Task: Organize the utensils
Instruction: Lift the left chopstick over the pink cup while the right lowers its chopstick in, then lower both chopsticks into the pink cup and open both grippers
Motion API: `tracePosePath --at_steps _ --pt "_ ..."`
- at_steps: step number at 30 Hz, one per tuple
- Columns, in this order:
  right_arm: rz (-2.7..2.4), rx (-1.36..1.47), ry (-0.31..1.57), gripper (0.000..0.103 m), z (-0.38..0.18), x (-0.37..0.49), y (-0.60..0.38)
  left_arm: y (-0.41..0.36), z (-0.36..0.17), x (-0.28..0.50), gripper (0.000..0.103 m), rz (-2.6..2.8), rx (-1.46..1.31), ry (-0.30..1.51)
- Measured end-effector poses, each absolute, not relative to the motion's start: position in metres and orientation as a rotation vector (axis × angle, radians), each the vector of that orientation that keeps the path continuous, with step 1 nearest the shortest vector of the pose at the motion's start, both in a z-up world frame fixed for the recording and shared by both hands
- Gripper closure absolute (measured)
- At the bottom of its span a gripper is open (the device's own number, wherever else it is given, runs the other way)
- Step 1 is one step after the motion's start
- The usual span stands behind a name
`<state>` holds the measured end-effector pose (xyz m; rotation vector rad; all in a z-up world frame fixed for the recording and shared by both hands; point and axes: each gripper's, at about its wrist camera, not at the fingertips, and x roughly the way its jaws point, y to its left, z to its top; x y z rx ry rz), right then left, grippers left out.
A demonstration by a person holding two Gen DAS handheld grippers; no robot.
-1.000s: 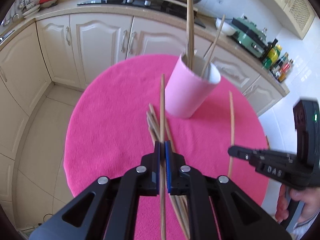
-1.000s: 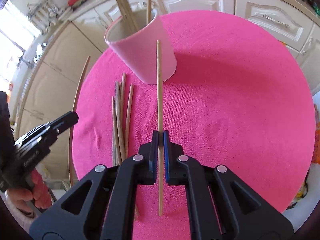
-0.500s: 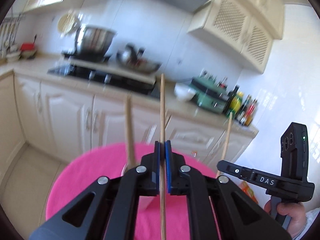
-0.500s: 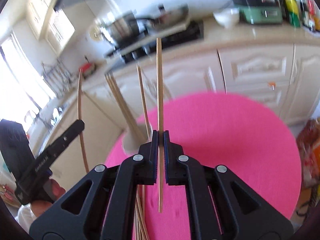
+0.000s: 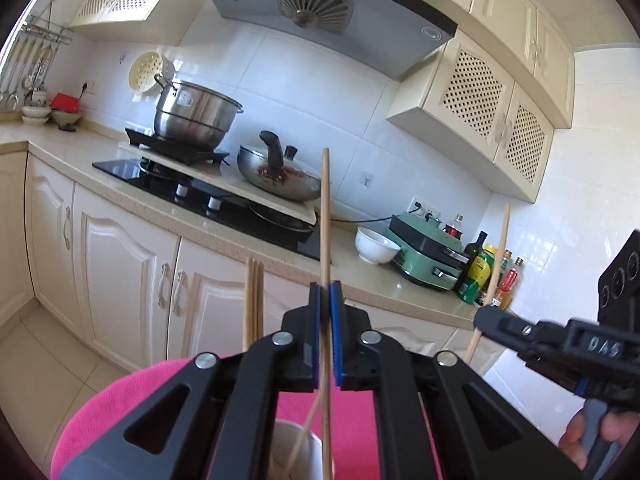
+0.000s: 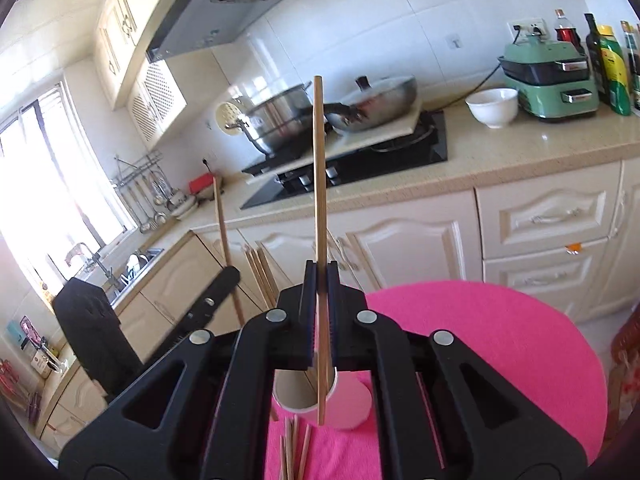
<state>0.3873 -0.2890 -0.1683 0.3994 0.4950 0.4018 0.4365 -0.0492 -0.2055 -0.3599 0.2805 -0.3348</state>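
Between the closed pads of the left tongs (image 5: pixel 325 300) stands an upright chopstick (image 5: pixel 326 216), its lower end above the open cup (image 5: pixel 298 454) directly below the tongs. More sticks (image 5: pixel 253 300) rise from that cup just left of them. To their right, the right tongs (image 6: pixel 320 280) pinch a second chopstick (image 6: pixel 319 168), its tip before the cup's rim. Loose chopsticks (image 6: pixel 294 452) lie on the surface (image 6: pixel 500 344) below, nearer than the cup.

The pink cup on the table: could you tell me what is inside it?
Inside the pink cup several wooden chopsticks stand leaning, their tops rising above the gripper. Its pale inner wall shows; its bottom is hidden by both grippers, so an exact count is not possible.
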Motion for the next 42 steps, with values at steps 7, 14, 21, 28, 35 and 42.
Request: tracePosePath --at_steps 7,14,21,28,35,42 --pt "0.433 0.376 0.467 0.098 -0.173 0.400 -0.275 -0.042 -0.211 0.442 0.098 -0.295 -0.347 0.212" --pt "0.459 0.340 0.467 0.098 -0.188 0.406 -0.259 -0.044 -0.234 0.444 0.098 -0.272 -0.319 0.224" --pt "0.472 0.278 0.458 0.097 -0.200 0.402 -0.245 -0.043 -0.243 0.433 0.098 -0.249 -0.279 0.236" --pt "0.470 0.230 0.469 0.097 -0.204 0.391 -0.232 -0.040 -0.248 0.415 0.098 -0.237 -0.256 0.275" --pt "0.458 0.187 0.491 0.097 -0.211 0.382 -0.222 -0.041 -0.256 0.400 0.098 -0.239 -0.220 0.344" --pt "0.434 0.156 0.530 0.097 -0.222 0.377 -0.215 -0.040 -0.264 0.395 0.098 -0.230 -0.197 0.422"
